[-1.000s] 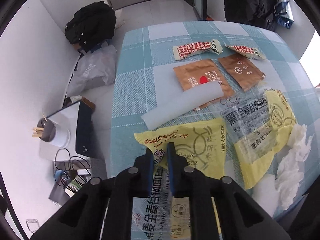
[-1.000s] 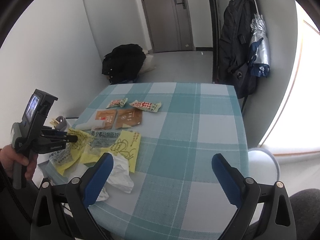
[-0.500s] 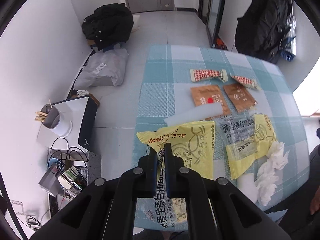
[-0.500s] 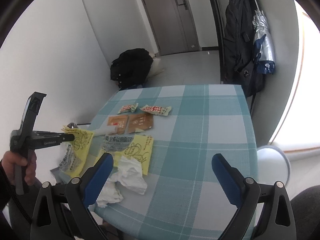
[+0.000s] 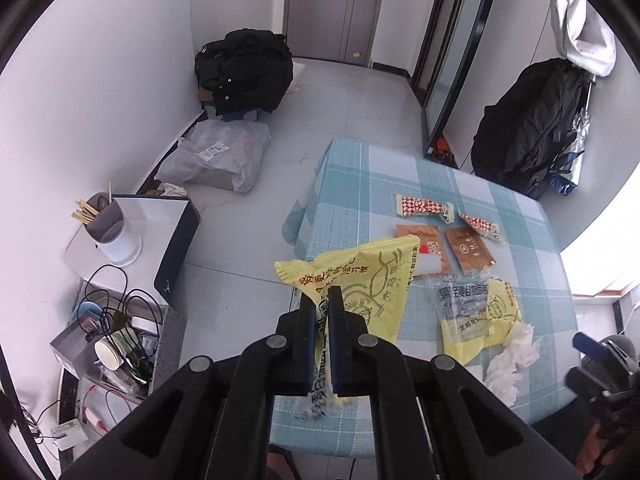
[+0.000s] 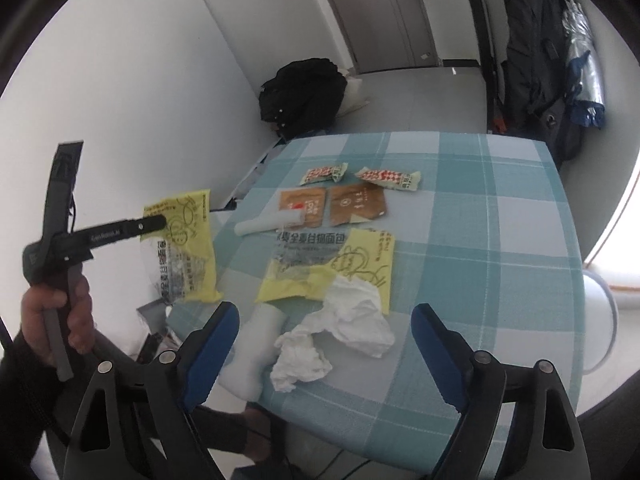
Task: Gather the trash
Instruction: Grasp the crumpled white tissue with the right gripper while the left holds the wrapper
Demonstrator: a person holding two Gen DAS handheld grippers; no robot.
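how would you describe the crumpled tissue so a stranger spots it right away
Start at the checked blue tablecloth and go to its near edge. The tissue lies there, partly on a yellow wrapper. It is the only white, crumpled, unprinted thing among flat printed packets.

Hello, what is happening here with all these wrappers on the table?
A person is clearing trash from a checked table with two handheld grippers. The left gripper is shut on a yellow bread bag and holds it off the table's left edge. The right gripper, jaws wide but just closing a little with nothing between them, hangs over the crumpled tissue. A second yellow bag, two brown sachets and two red-checked wrappers lie on the cloth.
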